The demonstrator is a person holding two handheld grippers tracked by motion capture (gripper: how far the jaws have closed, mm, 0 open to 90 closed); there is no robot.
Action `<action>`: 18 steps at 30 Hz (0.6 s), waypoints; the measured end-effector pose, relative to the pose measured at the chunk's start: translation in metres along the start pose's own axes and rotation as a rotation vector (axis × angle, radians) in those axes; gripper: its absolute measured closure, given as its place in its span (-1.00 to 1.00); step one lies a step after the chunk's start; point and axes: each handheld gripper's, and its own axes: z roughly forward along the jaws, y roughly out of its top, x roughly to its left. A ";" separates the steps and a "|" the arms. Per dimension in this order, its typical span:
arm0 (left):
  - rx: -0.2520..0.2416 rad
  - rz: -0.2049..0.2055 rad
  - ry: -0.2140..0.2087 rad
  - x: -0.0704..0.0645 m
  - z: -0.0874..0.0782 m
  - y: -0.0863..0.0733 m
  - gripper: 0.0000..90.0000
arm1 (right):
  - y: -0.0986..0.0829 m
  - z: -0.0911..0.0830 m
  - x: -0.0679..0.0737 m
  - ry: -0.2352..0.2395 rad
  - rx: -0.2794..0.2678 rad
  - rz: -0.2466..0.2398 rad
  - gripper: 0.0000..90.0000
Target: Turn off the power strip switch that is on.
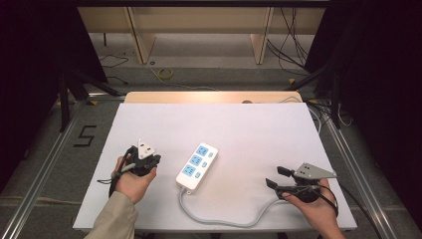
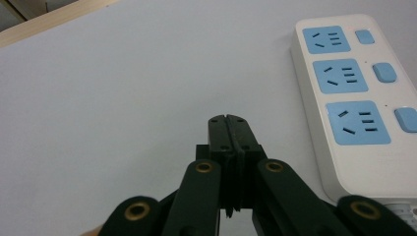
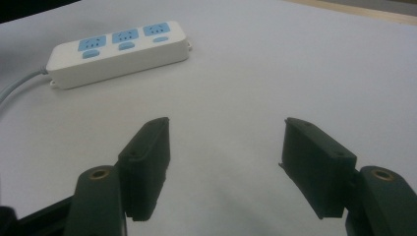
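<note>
Power strip (image 1: 197, 167) lies near the centre of the white tabletop (image 1: 249, 129), angled toward one o'clock, grey cable (image 1: 224, 219) curling away at five o'clock. Left hand-held gripper (image 1: 144, 162) sits at nine o'clock of it, jaws pressed together on nothing. Right hand-held gripper (image 1: 278, 178) waits at four o'clock, jaws spread wide, well apart from the strip

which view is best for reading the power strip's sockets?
Left gripper view: the power strip is close, its three blue sockets and switches sharp. The high view shows the whole strip and its cable, but small. The right gripper view shows it far off, at an angle.
</note>
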 end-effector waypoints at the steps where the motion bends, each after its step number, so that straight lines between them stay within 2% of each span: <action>1: 0.000 0.003 -0.003 -0.001 0.001 0.001 1.00 | 0.000 0.000 0.000 0.000 0.000 0.000 -0.20; 18: 0.007 0.016 -0.015 -0.006 0.006 0.009 1.00 | 0.000 0.000 0.000 0.002 0.003 0.001 -0.21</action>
